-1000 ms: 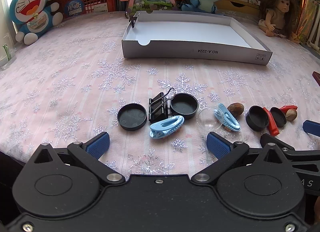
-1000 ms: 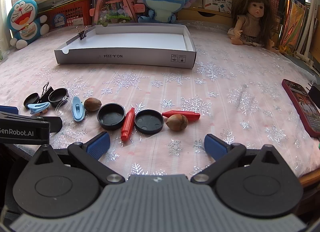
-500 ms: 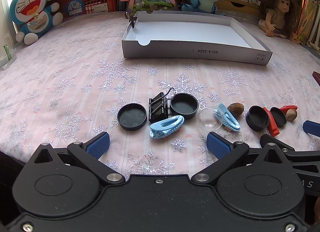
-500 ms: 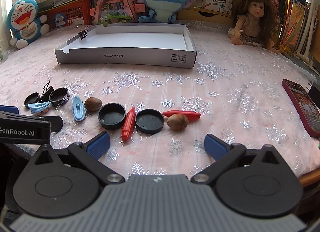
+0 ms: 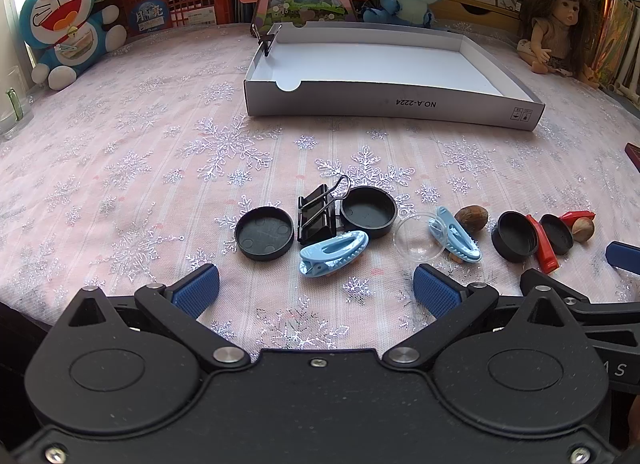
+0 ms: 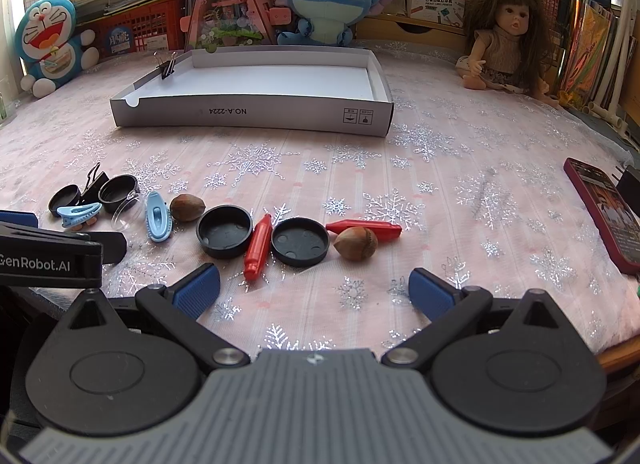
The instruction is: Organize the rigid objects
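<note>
Both the left gripper [image 5: 316, 288] and right gripper [image 6: 314, 288] sit released and empty at the bottom of frame, the black caps [image 6: 225, 231], red whistles [image 6: 258, 246] and blue clips [image 5: 334, 248] strewn mid-frame likely awaiting transfer to the white tray [image 6: 256, 114] in the upper centre.

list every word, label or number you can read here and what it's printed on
"NO.A-2224", printed upside down: front wall of the white cardboard tray.
"GenRobot.AI", first letter cut off: side of the left hand-held gripper, seen from the right wrist view.
"Moon", below larger characters I cannot read: blue sticker on the red plastic crate.
Two small symbols on the tray wall, book spines and the pencil-pattern box: too small to read.
</note>
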`<state>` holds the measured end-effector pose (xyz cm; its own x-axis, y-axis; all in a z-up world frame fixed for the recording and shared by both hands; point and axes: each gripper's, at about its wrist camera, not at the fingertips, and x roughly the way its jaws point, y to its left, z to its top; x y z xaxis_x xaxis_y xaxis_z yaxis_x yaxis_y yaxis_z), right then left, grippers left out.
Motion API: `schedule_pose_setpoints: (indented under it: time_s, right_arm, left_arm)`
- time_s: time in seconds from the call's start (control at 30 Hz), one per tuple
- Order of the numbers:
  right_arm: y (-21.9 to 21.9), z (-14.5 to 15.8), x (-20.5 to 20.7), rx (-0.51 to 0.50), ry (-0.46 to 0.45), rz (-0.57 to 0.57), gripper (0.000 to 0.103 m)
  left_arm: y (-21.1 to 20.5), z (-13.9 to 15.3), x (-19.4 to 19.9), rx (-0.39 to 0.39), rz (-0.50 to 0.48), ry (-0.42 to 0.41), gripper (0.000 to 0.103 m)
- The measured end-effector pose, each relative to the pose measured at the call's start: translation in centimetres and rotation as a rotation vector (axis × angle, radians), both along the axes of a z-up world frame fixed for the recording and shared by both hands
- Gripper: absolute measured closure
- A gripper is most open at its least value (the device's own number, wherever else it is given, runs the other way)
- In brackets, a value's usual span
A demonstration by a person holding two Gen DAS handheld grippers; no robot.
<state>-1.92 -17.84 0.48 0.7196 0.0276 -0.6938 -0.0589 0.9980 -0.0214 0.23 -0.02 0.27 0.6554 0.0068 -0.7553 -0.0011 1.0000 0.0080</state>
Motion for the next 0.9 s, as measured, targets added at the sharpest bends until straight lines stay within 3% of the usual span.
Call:
schedule_pose_setpoints:
  time_s: [0.9]
  right_arm:
    - [-0.13, -0.51, -0.74, 0.001, -0.051, 0.016, 0.0]
  left_arm:
    - [0.4, -0.26, -0.42, -0.006, -0.008, -0.032, 0.0]
